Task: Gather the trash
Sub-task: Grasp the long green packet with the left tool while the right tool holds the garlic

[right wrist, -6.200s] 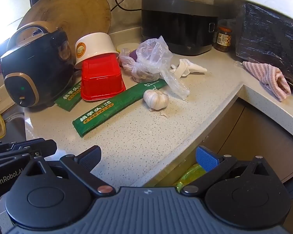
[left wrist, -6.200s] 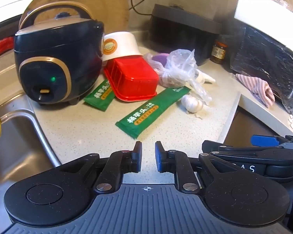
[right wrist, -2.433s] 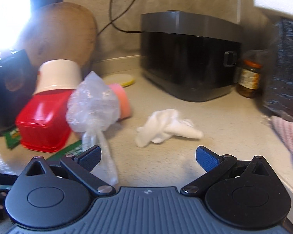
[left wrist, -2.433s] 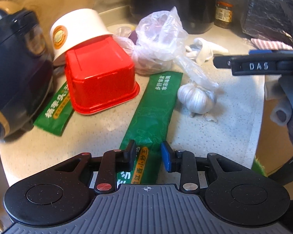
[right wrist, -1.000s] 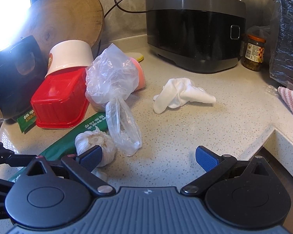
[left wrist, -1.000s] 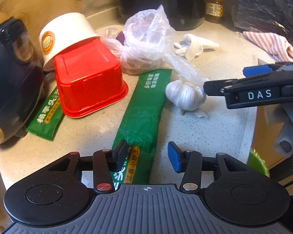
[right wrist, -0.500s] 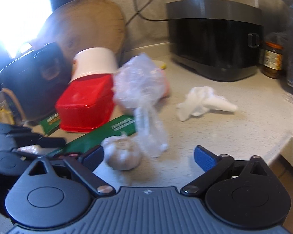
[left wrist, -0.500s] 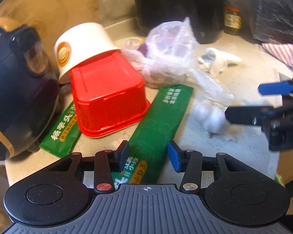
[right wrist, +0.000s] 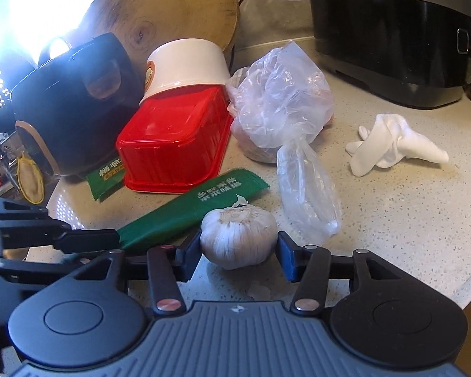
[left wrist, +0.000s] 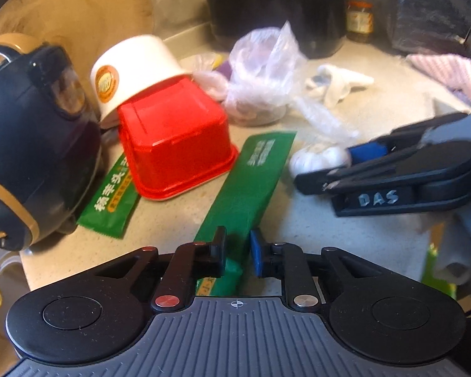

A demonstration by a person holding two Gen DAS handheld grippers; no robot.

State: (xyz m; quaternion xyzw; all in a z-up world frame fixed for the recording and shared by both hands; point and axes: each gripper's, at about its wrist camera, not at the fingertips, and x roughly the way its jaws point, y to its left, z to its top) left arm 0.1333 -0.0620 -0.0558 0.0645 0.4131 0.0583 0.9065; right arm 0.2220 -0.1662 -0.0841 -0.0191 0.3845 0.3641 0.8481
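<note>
A speckled kitchen counter (right wrist: pixel 408 220) remains cluttered; nothing looks collected yet. The left gripper (left wrist: pixel 238 248) has just closed onto the long green packet (left wrist: pixel 248 185) at six o'clock. The right gripper (right wrist: pixel 238 251) has just closed around the garlic bulb (right wrist: pixel 238 235), pads touching. The red tub (right wrist: pixel 175 144), plastic bag (right wrist: pixel 285 106) and tissue (right wrist: pixel 392 144) at twelve to two o'clock await.

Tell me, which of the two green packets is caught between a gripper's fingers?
The long green packet lying beside the garlic bulb; the left gripper pinches its near end. The shorter green packet lies partly under the red tub, untouched.
</note>
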